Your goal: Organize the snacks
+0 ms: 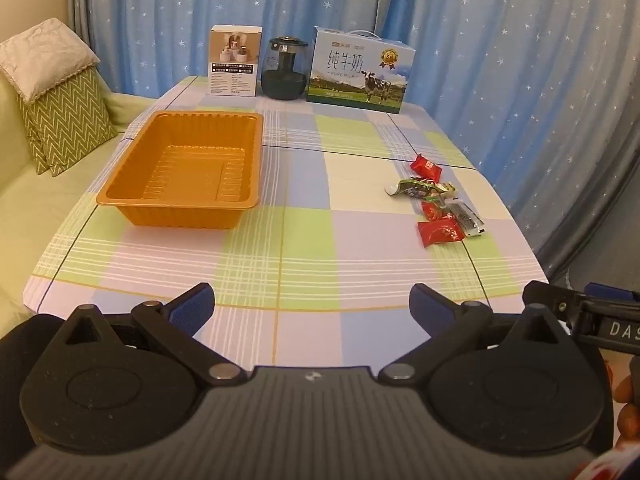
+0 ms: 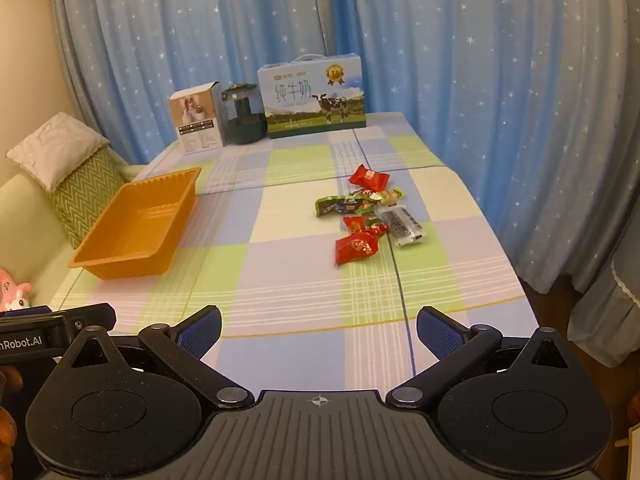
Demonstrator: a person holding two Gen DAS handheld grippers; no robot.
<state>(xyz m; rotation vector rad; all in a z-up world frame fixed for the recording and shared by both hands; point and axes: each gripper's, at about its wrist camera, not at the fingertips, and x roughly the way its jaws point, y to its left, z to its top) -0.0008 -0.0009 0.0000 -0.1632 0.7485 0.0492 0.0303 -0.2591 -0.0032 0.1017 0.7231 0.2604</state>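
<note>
Blue cardboard milk carton (image 1: 360,70) far ahead of the claw: "纯牛奶", "PURE MILK". Neighbouring black gripper body (image 2: 28,342) at left: "nRobot.AI".

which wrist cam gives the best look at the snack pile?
Right wrist. The snack pile sits near frame centre, larger, each wrapper distinct. In the left wrist view the same pile is off to the right, smaller and foreshortened, wrappers overlapping.
</note>
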